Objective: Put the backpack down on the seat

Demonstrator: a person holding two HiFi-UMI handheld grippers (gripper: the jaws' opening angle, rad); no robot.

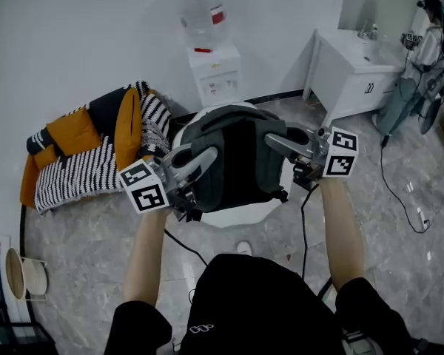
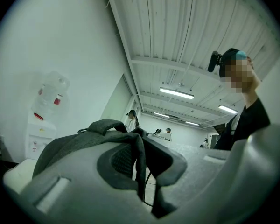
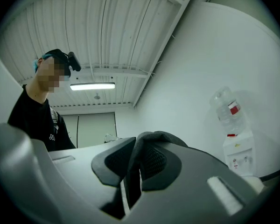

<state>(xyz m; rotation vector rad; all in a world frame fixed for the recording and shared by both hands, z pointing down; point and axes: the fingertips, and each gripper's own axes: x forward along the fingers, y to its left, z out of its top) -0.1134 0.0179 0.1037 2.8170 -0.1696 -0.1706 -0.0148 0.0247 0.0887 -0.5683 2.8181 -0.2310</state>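
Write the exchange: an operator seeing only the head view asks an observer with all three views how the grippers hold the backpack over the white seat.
Operator: I see the backpack over the seat. Is the left side clamped?
Observer: Yes. The left gripper pinches a dark strap edge between its pads.
Operator: And the right?
Observer: The right gripper is shut on a folded grey strap.
Operator: Anything beyond the bag?
Observer: The left gripper view shows several people in a lit room far behind it.
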